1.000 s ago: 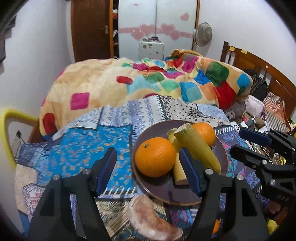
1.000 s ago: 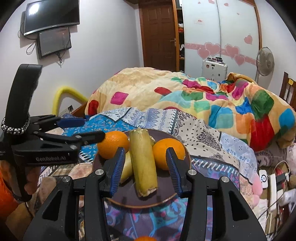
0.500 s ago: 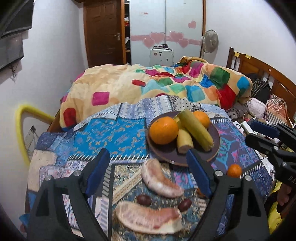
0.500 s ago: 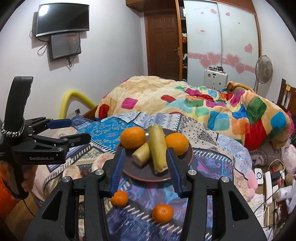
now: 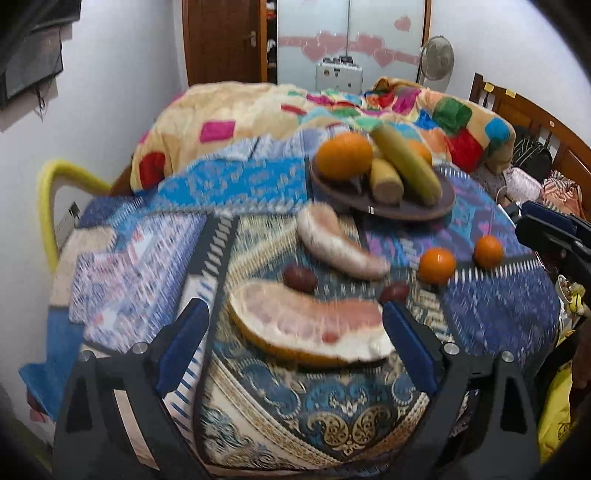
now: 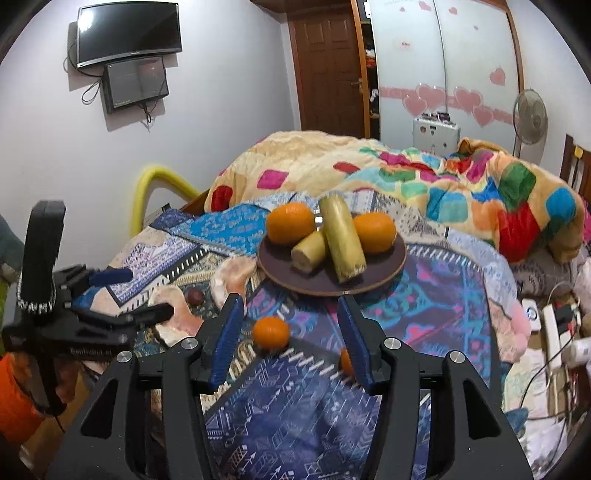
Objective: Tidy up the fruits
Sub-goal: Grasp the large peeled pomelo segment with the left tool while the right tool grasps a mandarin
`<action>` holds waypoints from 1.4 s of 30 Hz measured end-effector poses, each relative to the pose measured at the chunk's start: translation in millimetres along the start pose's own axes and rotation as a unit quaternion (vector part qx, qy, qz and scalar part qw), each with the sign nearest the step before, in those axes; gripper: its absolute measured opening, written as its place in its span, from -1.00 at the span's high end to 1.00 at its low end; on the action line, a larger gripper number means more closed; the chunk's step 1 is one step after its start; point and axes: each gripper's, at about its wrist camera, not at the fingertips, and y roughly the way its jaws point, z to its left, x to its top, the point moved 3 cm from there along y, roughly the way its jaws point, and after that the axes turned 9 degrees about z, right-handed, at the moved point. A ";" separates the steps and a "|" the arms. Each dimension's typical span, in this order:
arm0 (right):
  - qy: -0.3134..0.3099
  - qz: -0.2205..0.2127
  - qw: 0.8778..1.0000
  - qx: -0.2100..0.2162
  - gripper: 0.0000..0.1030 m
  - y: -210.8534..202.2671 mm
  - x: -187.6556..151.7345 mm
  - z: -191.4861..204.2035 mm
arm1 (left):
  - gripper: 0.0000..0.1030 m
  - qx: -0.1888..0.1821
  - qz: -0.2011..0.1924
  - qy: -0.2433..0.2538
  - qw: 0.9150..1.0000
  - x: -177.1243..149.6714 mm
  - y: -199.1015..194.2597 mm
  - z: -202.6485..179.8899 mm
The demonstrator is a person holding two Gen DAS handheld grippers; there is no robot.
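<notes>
Both our grippers, left and right, gape wide and empty, framing the pomelo wedge and small orange, plate at twelve o'clock awaiting them.

wall TV, fan, patchwork quilt

The plate sits on the cloth, the quilt behind it. On the plate lie two oranges, one at each side, with two cane pieces between them. Left of the plate, on the cloth, lie two pomelo wedges, one nearer the plate, one further off, with two dates beside them. In front of the plate lie two tangerines, apart from each other.
</notes>
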 end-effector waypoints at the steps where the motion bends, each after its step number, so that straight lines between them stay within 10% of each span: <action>1: 0.002 0.005 1.000 0.002 0.04 3.3 -2.4 -0.7 | -0.87 -0.003 0.006 -0.002 1.000 -4.3 5.2 -1.5; 12: -0.008 0.035 0.999 -0.003 0.04 16.1 -19.3 0.3 | -1.00 -0.018 0.028 -0.011 0.999 -27.2 20.4 16.3; 23: -0.019 0.041 0.999 -0.003 0.04 26.7 -23.3 7.2 | -0.91 0.052 0.025 -0.001 0.998 -31.3 -1.4 53.4; 42: -0.045 0.077 0.996 0.013 0.25 68.5 -14.6 18.8 | -0.45 -0.022 0.052 0.011 0.998 5.4 38.8 23.1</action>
